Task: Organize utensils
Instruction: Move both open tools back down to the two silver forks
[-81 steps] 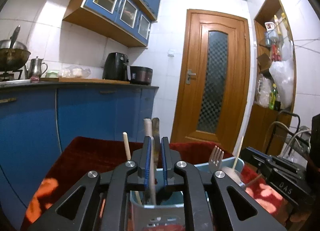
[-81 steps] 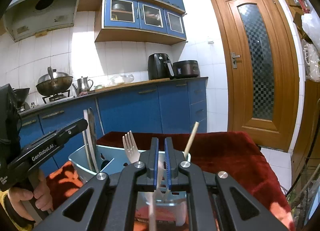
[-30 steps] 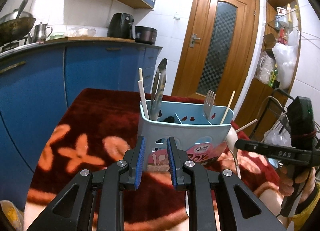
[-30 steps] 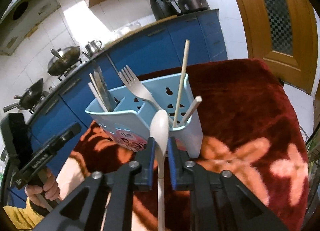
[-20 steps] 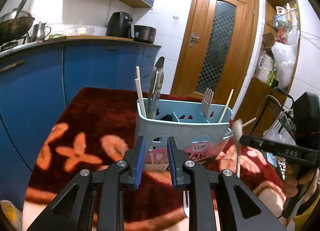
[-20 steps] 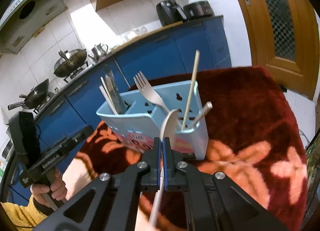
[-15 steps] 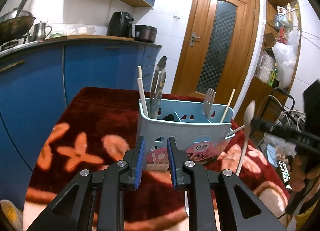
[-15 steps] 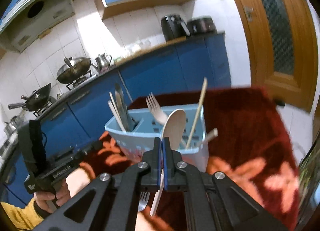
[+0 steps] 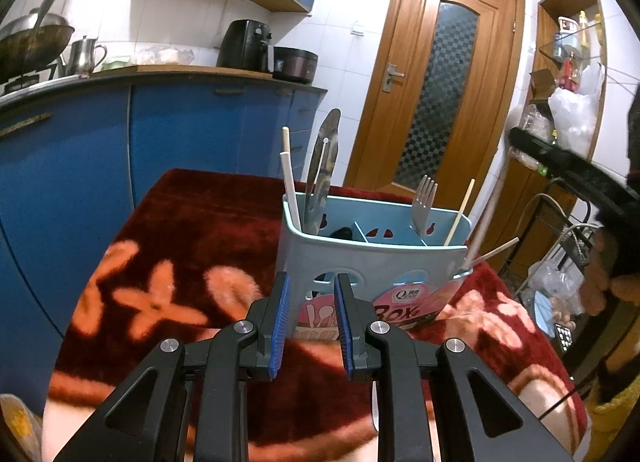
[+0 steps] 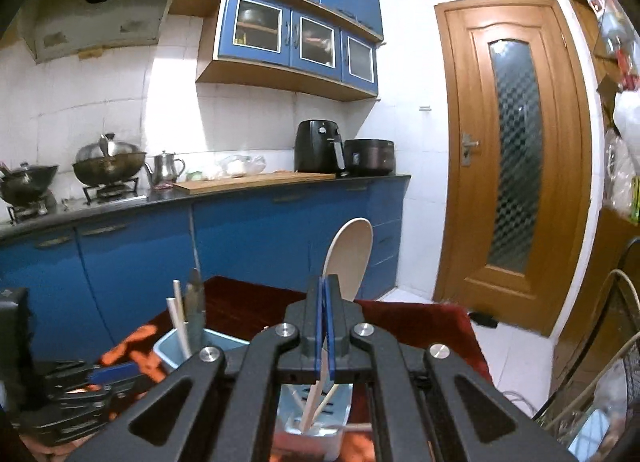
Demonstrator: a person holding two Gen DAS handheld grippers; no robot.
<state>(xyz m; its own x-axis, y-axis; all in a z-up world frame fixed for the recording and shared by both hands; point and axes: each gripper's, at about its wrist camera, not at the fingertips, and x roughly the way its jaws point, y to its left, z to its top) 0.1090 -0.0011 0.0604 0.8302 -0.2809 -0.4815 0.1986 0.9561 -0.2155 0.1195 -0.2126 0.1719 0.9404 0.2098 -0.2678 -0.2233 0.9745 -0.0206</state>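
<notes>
A light blue utensil caddy [image 9: 372, 262] stands on a red flowered cloth [image 9: 192, 246]. It holds a metal knife [image 9: 322, 177], white chopsticks [image 9: 290, 189], a grey fork [image 9: 424, 201] and wooden sticks. My left gripper [image 9: 309, 318] is open and empty, just in front of the caddy. My right gripper [image 10: 323, 326] is shut on a cream spoon [image 10: 348, 258], bowl up, with its handle reaching down into the caddy's right end [image 10: 312, 418]. The spoon's handle [image 9: 486, 217] shows in the left wrist view beside the caddy's right end.
Blue kitchen cabinets [image 9: 120, 133] run along the left behind the table. A wooden door [image 9: 436, 81] stands at the back. Shelves and a wire rack [image 9: 560, 229] stand to the right. The left gripper [image 10: 80, 386] shows low left in the right wrist view.
My right gripper has lifted the spoon from in front of the caddy and carried it up over the caddy's right end. The left gripper has stayed in place, open.
</notes>
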